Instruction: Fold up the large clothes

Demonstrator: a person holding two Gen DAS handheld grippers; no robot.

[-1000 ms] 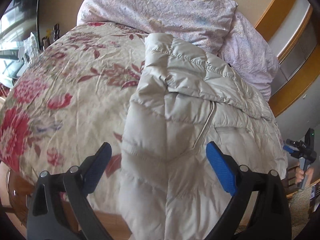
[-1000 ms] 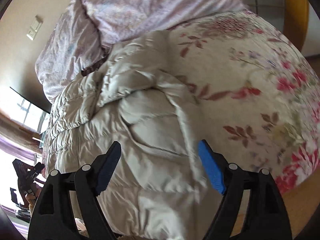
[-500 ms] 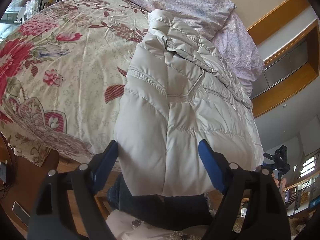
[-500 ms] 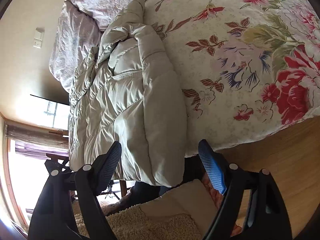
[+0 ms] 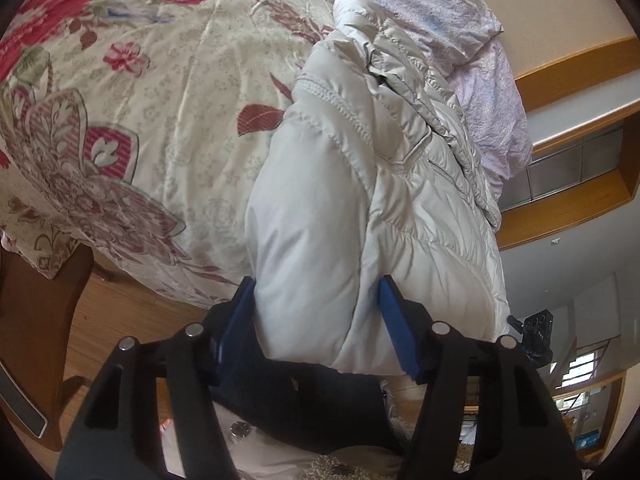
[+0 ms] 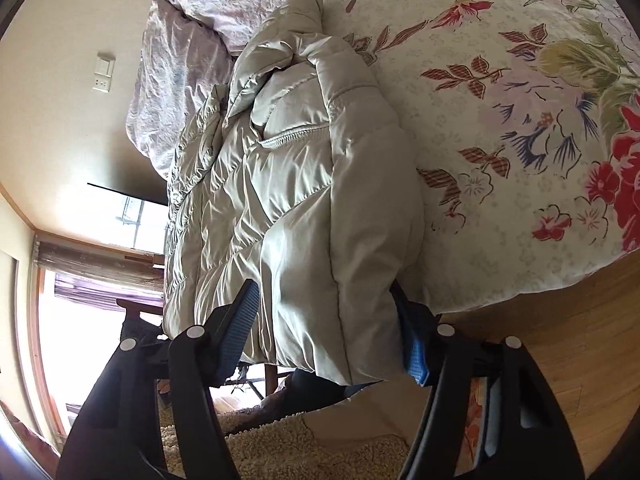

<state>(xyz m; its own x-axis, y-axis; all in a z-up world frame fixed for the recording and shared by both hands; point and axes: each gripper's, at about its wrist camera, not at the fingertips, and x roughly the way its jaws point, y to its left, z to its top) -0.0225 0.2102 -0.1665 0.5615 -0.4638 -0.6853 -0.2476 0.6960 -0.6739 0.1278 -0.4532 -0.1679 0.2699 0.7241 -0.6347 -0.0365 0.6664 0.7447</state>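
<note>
A cream puffer jacket lies on a floral bedspread above wood flooring. Left gripper and right gripper are each closing on its near hem, pads pressing the padding

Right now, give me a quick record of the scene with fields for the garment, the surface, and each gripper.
garment: pale puffy jacket, folded lengthwise, hem hanging over the bed edge
surface: floral bedspread
left gripper: jaws closing, blue pads against the jacket's hem corner
right gripper: jaws closing, pads against the other hem corner
behind jacket: lilac pillows
</note>
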